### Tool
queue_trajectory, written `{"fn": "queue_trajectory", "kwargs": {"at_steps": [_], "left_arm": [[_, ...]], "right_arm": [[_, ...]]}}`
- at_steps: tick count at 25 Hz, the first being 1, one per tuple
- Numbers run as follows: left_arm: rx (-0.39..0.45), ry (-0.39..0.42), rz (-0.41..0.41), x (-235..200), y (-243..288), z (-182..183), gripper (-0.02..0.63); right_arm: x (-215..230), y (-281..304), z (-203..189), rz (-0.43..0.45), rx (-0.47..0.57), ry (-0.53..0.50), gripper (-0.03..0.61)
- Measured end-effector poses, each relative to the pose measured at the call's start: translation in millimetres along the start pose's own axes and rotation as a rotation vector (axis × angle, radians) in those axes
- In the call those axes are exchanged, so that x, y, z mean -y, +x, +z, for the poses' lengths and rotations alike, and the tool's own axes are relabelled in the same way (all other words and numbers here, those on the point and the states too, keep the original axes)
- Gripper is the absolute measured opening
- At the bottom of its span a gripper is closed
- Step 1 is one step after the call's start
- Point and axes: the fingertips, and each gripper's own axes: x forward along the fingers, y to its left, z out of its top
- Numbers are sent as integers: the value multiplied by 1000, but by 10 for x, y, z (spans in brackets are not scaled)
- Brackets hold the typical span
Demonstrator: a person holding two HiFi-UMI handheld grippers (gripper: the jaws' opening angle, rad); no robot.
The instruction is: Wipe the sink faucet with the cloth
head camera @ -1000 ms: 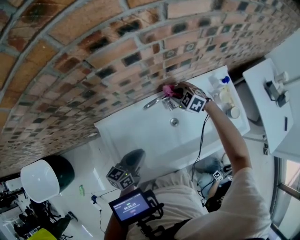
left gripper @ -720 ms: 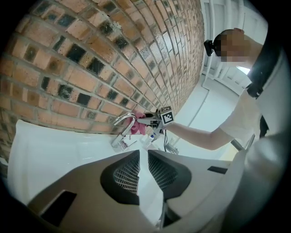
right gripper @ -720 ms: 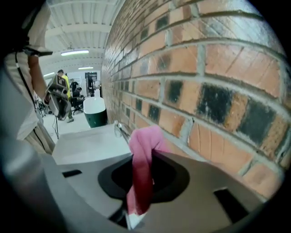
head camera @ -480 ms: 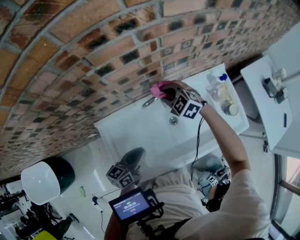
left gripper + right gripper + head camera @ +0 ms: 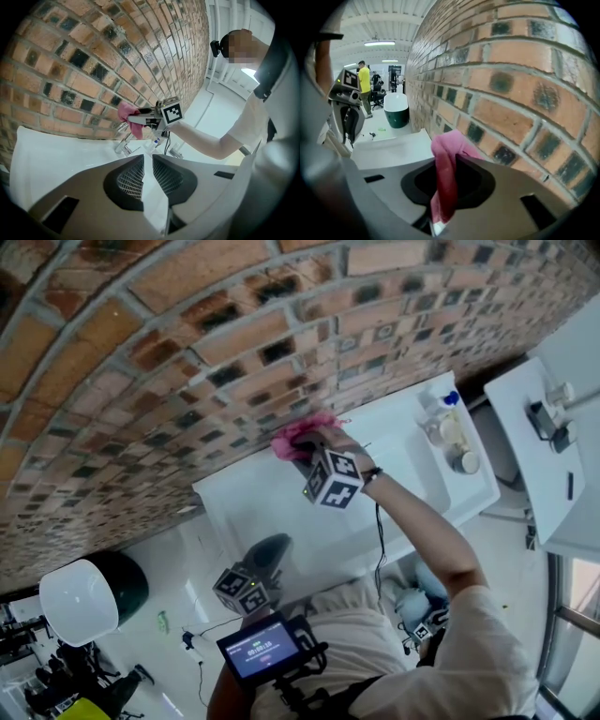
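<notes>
a person stands at a white sink [image 5: 253, 507] set against a brick wall [image 5: 187, 343], seen from above. the right tongs [image 5: 305, 451], with a marker cube [image 5: 330, 479] on their body, reach to the back of the sink and are pinched on a pink cloth [image 5: 444, 178]. the right gripper view shows a fold of it squeezed between the two jaws, with the rest bunched above them close to the bricks. from the left gripper view the chrome faucet [image 5: 123, 143] stands just under the hanging end of the cloth; whether the cloth touches it cannot be told. from the head view the faucet is hidden beneath cloth and tongs. the left tongs [image 5: 144, 159] are held low near the person's body, well apart from the sink, jaws drawn almost together with nothing between them. the wiping looks under way. risks from here, as a judgement: only a narrow fold is gripped, so a drag across the spout could pull the cloth free and drop it into the basin. because the faucet is covered from above, the stroke could slide along the wall or the sink rim and miss the metal. the hard jaw tips could knock the chrome or scrape the bricks if pressed too close. a black cable [image 5: 378, 540] hangs from the right tongs over the basin and could snag. bottles [image 5: 445, 427] stand at the sink's right end, well clear of the arm.
</notes>
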Motion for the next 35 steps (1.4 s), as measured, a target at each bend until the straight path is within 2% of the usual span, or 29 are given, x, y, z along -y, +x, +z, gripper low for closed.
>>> {"fn": "queue_trajectory", "kwargs": {"at_steps": [3,7,10,12,13,15,17,19,21,25,27,30,32,33,35], "left_arm": [[5,5,6,-18,-59,33,54],[27,-11,27,-142,-202,55,54],[32,-9,40,-217,-296,64,54],[33,-21,46,-247,-343,55,54],[33,-25,51,-264,-367,51,54],[36,-35,63,-316,-412,25,54],[39,-41,67,-353,-422,14,54],[38,-40,63,-368,-419,17,54],[32,-38,63,-380,-426,2,54],[17,-45,57,-357,-382,-24,54],[10,-36,50,-327,-361,1,54],[13,-40,61,-356,-397,-20,54],[15,-49,68,-361,-406,-22,54],[11,-46,70,-352,-403,-15,54],[6,-41,71,-339,-392,-5,54]], "right_arm": [[-164,152,5,-60,-88,-42,75],[-364,369,-94,-148,-156,-101,77],[-593,655,-335,-112,-196,-41,77],[-784,790,-480,-57,-188,49,77],[-881,816,-532,-29,-168,130,77],[-994,805,-682,1,-119,377,77],[-872,718,-961,-63,-96,653,77],[-666,602,-1265,-161,-89,879,78],[-537,545,-1434,-215,-48,1044,78],[-210,600,-1781,-375,11,1269,78],[-104,725,-1904,-359,63,1498,78],[-96,979,-2065,-278,269,1964,78],[-76,1062,-2272,-323,449,2206,78],[-58,1077,-2378,-368,532,2278,78],[-28,1086,-2517,-468,636,2330,77]]}}
